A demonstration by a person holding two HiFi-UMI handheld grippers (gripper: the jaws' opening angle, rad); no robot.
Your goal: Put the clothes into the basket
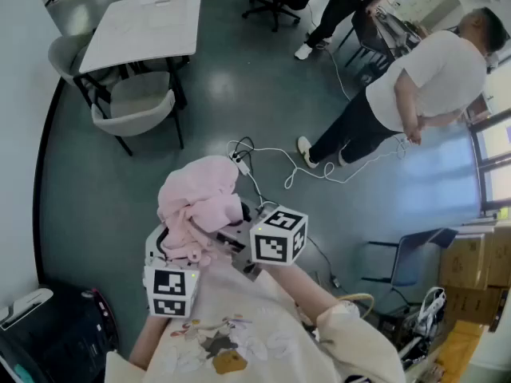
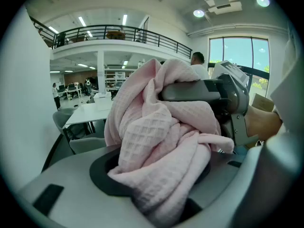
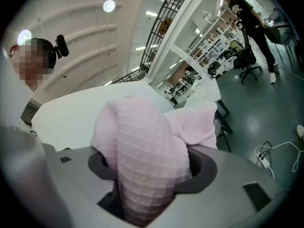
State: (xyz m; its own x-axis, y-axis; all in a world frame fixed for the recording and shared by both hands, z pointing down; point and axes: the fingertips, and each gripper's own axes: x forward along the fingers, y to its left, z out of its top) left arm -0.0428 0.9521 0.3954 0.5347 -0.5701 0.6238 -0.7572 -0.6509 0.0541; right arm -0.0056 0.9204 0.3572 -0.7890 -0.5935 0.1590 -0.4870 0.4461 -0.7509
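Carrying step, I'd say: the pink cloth (image 1: 196,202) hangs bunched in the air above the floor, with left claw (image 2: 156,167) and right claw (image 3: 152,172) both clenched on it. No basket in view, so next is finding it, then letting go over it.

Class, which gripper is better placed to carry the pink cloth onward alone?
Left, probably: most of the pink cloth bunches over the left gripper, filling its jaws. The right gripper grips one thick fold at the side.

Pink waffle-weave cloth (image 2: 161,141), glossy grey floor (image 1: 215,94)
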